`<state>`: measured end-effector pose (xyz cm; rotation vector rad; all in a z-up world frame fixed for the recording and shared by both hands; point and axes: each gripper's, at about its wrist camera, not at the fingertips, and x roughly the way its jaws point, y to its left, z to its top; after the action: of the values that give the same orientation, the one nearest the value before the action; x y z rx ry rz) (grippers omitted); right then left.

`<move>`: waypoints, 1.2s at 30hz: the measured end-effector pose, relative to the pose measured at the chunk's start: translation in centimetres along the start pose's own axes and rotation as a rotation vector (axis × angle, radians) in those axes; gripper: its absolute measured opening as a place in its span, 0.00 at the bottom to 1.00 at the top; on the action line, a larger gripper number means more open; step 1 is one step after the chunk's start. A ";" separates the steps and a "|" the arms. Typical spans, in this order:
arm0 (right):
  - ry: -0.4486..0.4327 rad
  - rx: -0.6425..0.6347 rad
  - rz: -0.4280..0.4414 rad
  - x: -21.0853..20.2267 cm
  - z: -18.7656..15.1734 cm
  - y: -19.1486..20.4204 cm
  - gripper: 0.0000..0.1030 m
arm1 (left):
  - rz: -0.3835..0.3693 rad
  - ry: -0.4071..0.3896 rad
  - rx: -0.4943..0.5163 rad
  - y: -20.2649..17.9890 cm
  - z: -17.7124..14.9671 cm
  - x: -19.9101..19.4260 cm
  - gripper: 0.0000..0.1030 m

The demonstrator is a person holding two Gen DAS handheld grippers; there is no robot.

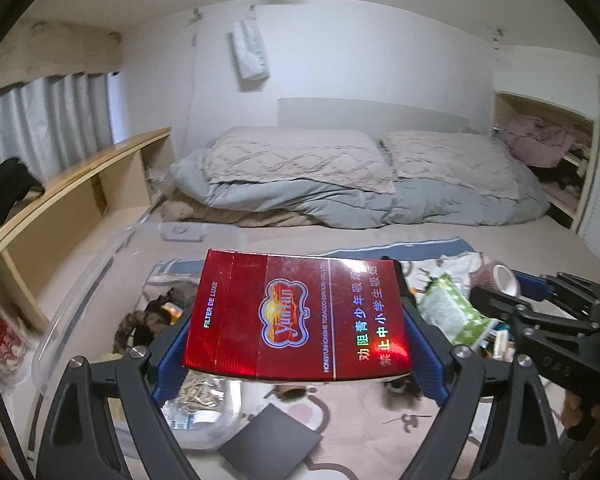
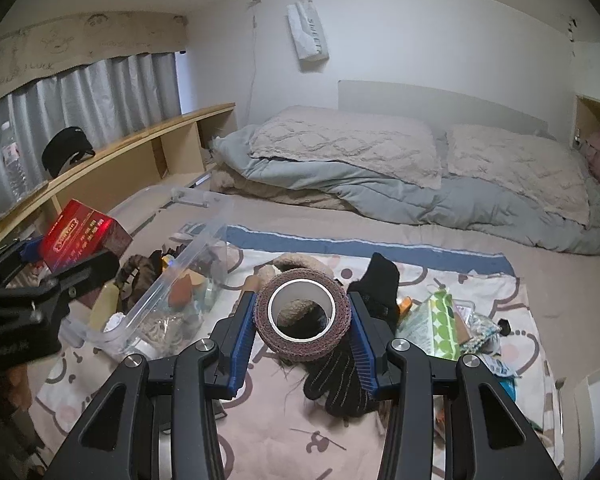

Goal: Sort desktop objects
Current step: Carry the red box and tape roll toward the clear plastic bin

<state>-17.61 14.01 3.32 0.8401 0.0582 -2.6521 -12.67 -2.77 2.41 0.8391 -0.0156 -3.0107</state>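
Observation:
My left gripper (image 1: pixel 298 320) is shut on a flat red cigarette carton (image 1: pixel 296 314), holding it level above the bed; the same carton (image 2: pixel 82 236) shows at the left of the right wrist view. My right gripper (image 2: pixel 302 314) is shut on a brown roll of tape (image 2: pixel 302 316) with a white core, its hole facing the camera. In the left wrist view that roll (image 1: pixel 498 278) sits at the right between the other gripper's fingers. A clear plastic bin (image 2: pixel 172 280) lies below and between the two grippers, with small items inside.
A patterned cloth (image 2: pixel 260 420) covers the bed, strewn with a black glove (image 2: pixel 340 380), a black sock (image 2: pixel 380 280), a green-spotted tissue pack (image 2: pixel 436 320) and a dark card (image 1: pixel 270 438). A wooden shelf (image 2: pixel 140 152) runs along the left. Pillows and a grey duvet (image 2: pixel 380 184) lie behind.

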 end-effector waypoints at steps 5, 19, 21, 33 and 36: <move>0.003 -0.027 0.011 1.1 0.0 0.9 0.43 | 0.048 0.001 -0.054 3.0 -0.2 0.4 0.89; 0.038 -0.045 0.089 5.9 1.0 3.5 0.43 | 0.175 -0.012 -0.140 9.4 -0.2 2.8 0.89; 0.039 -0.044 0.097 6.4 1.3 3.9 0.43 | 0.183 -0.001 -0.145 10.0 -0.1 3.6 0.89; 0.018 -0.049 0.163 8.5 2.7 6.0 0.43 | 0.211 0.191 -0.147 12.1 -1.8 8.6 0.89; 0.009 -0.039 0.181 9.0 3.0 6.3 0.43 | 0.207 0.220 -0.169 13.4 -2.0 9.0 0.89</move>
<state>-23.90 4.76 1.19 0.8054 0.0347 -2.4705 -19.16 -16.35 -3.77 1.0713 0.1430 -2.6702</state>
